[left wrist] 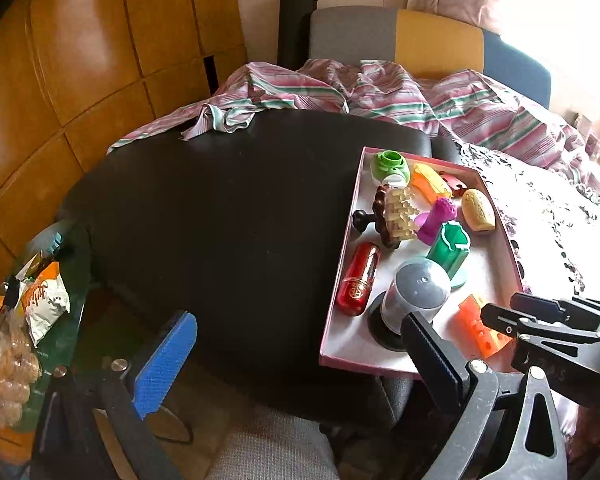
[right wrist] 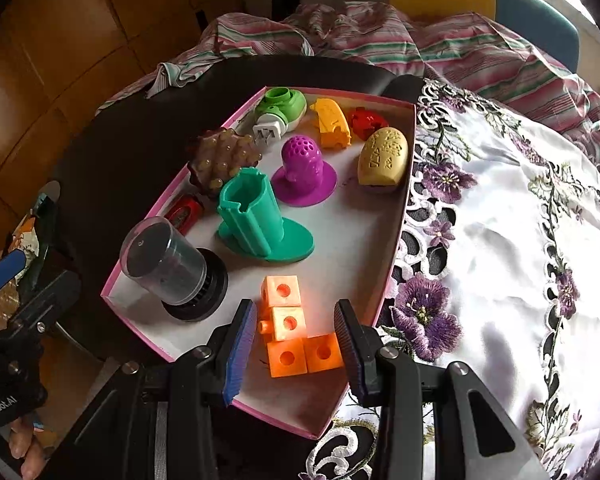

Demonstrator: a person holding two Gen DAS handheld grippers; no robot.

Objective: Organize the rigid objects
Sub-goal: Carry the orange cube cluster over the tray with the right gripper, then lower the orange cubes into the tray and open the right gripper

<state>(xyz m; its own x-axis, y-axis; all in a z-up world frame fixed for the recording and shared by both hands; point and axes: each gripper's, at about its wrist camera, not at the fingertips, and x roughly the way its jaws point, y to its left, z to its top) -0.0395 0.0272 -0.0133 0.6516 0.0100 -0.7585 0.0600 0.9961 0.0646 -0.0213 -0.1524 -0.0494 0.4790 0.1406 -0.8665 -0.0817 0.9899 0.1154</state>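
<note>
Four orange cubes (right wrist: 296, 328), L-shaped, round hole per face, in pink-rimmed box (right wrist: 396, 240).

A: What's in the pink-rimmed tray (left wrist: 342, 280)?
B: A red capsule (left wrist: 358, 280) along its left edge, a clear-capped jar (left wrist: 414, 296) near the front, possibly an orange block piece (left wrist: 480, 330) beside it.
</note>
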